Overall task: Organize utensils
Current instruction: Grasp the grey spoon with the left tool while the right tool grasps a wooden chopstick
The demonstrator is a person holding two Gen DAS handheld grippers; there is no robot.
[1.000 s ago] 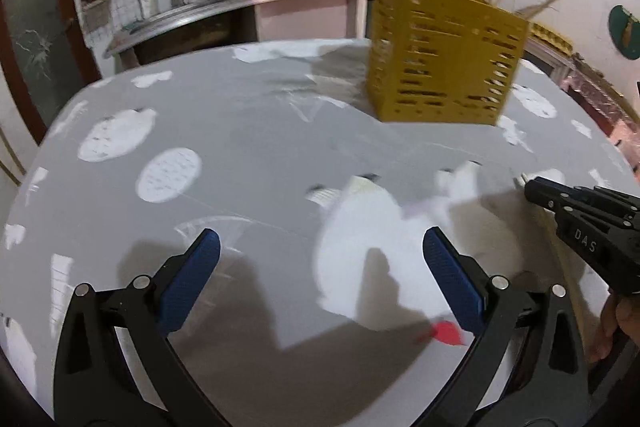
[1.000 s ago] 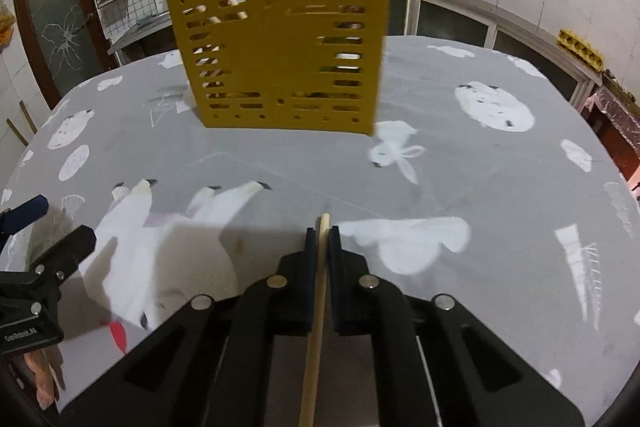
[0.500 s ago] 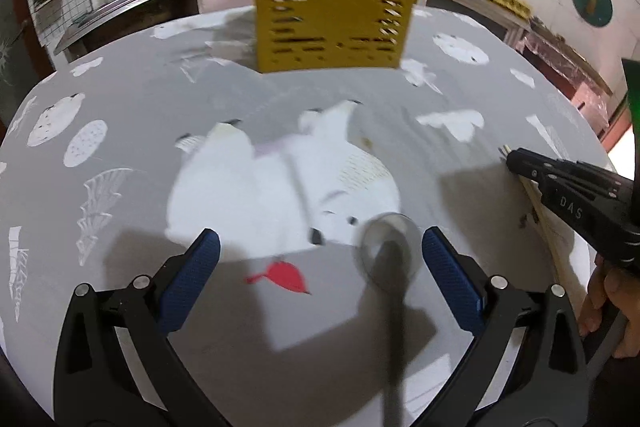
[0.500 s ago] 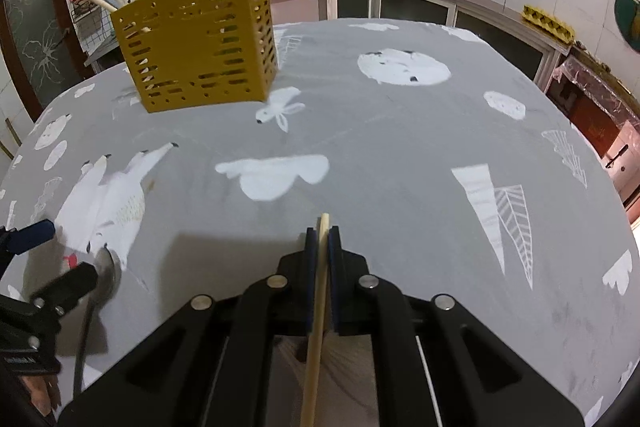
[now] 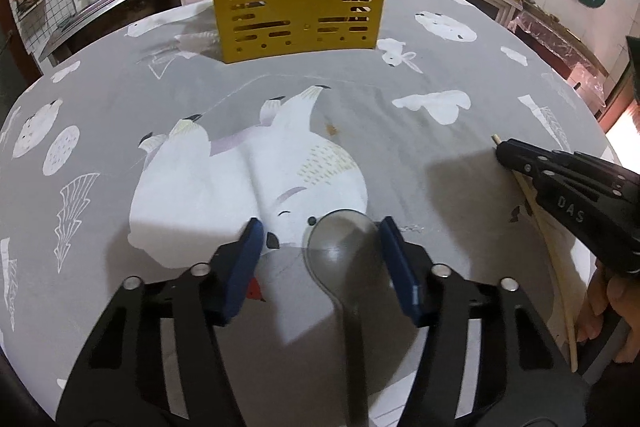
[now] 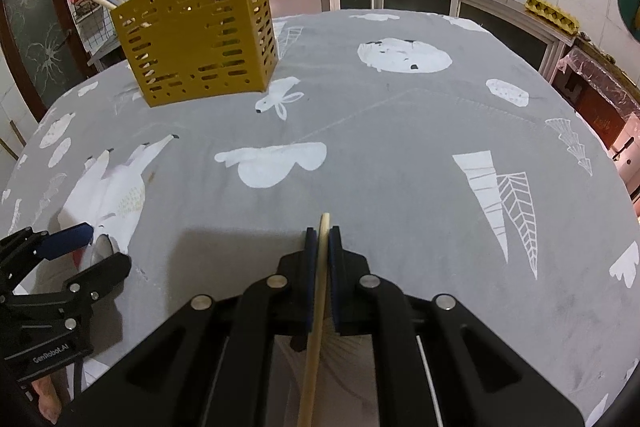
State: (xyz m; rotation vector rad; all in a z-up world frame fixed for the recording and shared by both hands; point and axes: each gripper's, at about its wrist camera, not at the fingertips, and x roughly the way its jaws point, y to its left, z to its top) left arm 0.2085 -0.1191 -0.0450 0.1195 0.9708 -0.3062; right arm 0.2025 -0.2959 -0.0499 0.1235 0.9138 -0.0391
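left gripper [image 5: 318, 241] jaws closing around spoon [image 5: 340, 243], ungripped; right gripper [image 6: 319, 239] jaws clamp chopstick [image 6: 316, 311]; open tablecloth [image 6: 400, 155] ahead.

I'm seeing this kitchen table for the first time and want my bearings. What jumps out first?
The yellow slotted utensil holder stands at the far side of the grey patterned tablecloth, with chopsticks and forks sticking out of its top. Nearer, the right gripper is clamped on a single wooden chopstick. The left gripper, whose jaws have just been closing, straddles the bowl of a metal spoon lying on the cloth.
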